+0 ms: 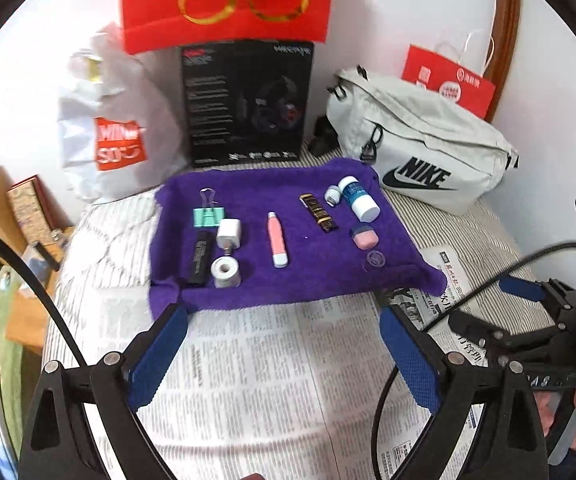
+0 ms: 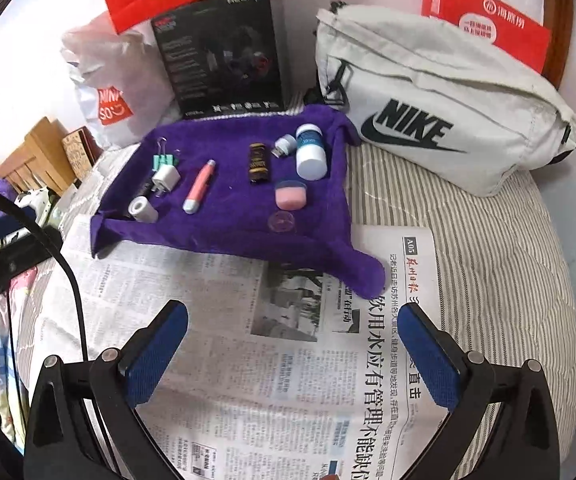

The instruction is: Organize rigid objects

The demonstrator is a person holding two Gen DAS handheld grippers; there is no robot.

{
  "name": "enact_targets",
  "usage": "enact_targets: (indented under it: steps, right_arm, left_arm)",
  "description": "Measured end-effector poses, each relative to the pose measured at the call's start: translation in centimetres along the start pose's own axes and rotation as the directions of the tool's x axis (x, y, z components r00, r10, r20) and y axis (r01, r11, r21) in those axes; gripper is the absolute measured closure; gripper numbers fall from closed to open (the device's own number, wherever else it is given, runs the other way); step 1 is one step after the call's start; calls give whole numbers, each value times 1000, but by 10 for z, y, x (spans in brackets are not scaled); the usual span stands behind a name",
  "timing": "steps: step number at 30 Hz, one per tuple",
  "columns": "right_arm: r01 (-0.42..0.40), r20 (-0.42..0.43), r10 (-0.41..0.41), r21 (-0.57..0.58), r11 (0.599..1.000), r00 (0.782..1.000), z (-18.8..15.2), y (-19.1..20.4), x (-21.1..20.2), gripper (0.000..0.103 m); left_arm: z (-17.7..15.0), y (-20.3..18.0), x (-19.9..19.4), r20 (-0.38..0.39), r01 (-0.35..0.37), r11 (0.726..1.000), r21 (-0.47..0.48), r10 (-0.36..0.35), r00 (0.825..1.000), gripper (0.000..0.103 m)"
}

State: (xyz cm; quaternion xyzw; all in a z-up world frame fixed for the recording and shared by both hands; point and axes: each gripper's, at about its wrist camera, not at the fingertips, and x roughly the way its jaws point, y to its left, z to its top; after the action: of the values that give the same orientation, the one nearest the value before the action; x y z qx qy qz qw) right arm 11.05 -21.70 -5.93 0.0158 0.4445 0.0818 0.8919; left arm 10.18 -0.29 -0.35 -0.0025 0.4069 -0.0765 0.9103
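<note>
On the purple towel [image 1: 328, 276] lie ten small items; two red bags [image 1: 223, 0] stand behind.

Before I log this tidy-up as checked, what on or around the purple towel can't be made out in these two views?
- Black tube: label too small in the left view; charger and tape roll cover most of it in the right view.
- Clear round item: see-through, identity unclear in both.
- Dark object behind the towel: mostly hidden by the Nike bag.

White wall [image 1: 388, 8] behind; striped bed cover [image 2: 488, 240]; wooden furniture [image 2: 43, 152] at left.
</note>
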Motion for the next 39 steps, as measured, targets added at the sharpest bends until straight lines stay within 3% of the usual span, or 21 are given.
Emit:
enact_targets:
  steps: [4,9,19,39]
  right_arm:
    - [49,48,-48,-17,999,998,-8,8,-15,0]
    - [76,66,-75,-17,997,995,-25,13,-31,0]
    - [103,86,-101,-22,994,991,-45,15,-50,0]
    - [107,95,-105,-13,994,990,-52,9,-61,0]
  left_arm:
    - [-24,7,-10,17,-45,998,-54,46,999,6]
    - [-45,8,-23,28,-78,996,-50,80,996,6]
    - [-58,-3,-42,66,-70,996,-49,73,995,6]
    - [-66,-11,-40,45,-92,995,-37,94,995,6]
